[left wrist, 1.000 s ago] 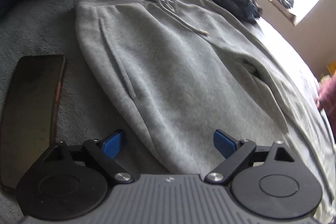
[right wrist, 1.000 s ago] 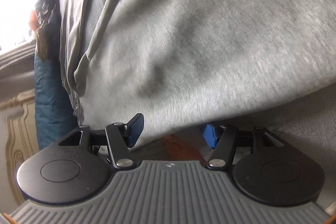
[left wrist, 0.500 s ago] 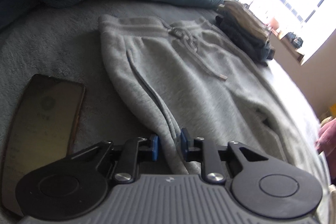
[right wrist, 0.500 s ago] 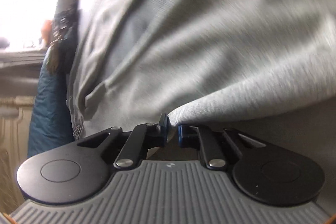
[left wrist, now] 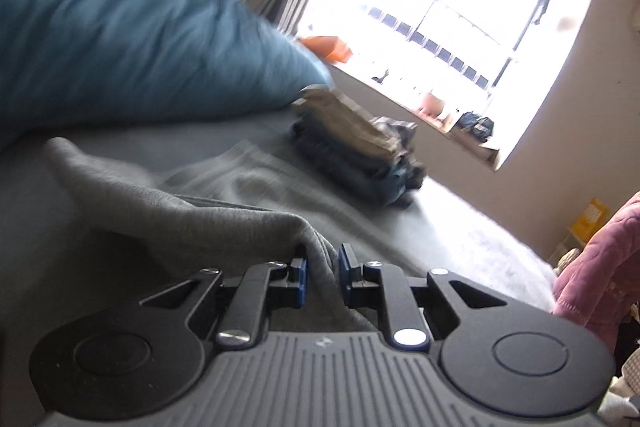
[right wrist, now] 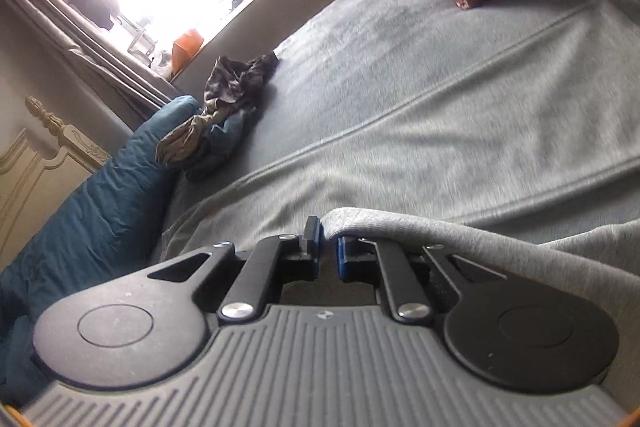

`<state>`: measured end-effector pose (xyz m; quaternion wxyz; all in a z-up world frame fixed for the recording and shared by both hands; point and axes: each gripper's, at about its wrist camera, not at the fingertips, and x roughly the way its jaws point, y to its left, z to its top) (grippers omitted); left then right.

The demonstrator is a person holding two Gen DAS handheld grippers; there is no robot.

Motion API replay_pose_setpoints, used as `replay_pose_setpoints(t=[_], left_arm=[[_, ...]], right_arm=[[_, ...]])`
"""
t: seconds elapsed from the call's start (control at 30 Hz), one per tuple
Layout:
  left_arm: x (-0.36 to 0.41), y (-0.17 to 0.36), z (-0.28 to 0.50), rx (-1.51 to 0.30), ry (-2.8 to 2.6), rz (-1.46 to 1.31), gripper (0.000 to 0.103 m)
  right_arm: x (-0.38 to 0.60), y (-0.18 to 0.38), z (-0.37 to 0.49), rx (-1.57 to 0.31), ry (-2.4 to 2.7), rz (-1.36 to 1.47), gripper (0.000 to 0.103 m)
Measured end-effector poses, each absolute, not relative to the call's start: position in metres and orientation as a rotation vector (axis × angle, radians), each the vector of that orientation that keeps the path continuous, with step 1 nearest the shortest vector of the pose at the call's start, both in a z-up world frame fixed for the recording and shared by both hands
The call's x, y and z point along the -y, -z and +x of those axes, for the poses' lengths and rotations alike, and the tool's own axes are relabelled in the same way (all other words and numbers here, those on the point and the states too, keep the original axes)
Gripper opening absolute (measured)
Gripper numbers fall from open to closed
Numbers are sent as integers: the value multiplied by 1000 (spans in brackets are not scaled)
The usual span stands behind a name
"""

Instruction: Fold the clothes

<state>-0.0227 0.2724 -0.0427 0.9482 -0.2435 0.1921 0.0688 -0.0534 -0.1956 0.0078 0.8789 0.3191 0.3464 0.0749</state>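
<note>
Grey sweatpants [left wrist: 180,211] lie on a grey bed cover [left wrist: 460,223]. In the left wrist view a raised fold of their side edge runs between the blue pads of my left gripper [left wrist: 323,275]. Its jaws are still closing and the pads pinch the cloth. In the right wrist view my right gripper [right wrist: 328,251] is shut on another edge of the sweatpants [right wrist: 440,155]. That edge arches up off the bed and drapes to the right over the finger [right wrist: 348,259]. Both grippers hold the fabric lifted above the bed.
A blue pillow [left wrist: 120,47] lies at the head of the bed. A stack of folded clothes [left wrist: 356,143] sits beyond the sweatpants, near the bright window [left wrist: 460,7]. A pink garment [left wrist: 600,267] is at the right edge. A cream headboard [right wrist: 40,155] stands far left.
Both grippers went from open to closed on the sweatpants' edge, then rose and tilted up with the fabric. The dark phone beside the left gripper has left the view.
</note>
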Motion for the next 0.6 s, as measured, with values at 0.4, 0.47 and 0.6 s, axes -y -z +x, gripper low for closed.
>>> replay_pose_setpoints(t=[0.4, 0.47, 0.6], left_arm=[[-246, 56, 133, -445, -101, -432, 17], [-247, 70, 155, -492, -105, -440, 17], [-249, 97, 188, -565, -118, -419, 28]], right_arm=[[215, 16, 83, -733, -136, 646, 7], [219, 29, 102, -761, -137, 675, 7], [225, 61, 133, -799, -143, 714, 7]])
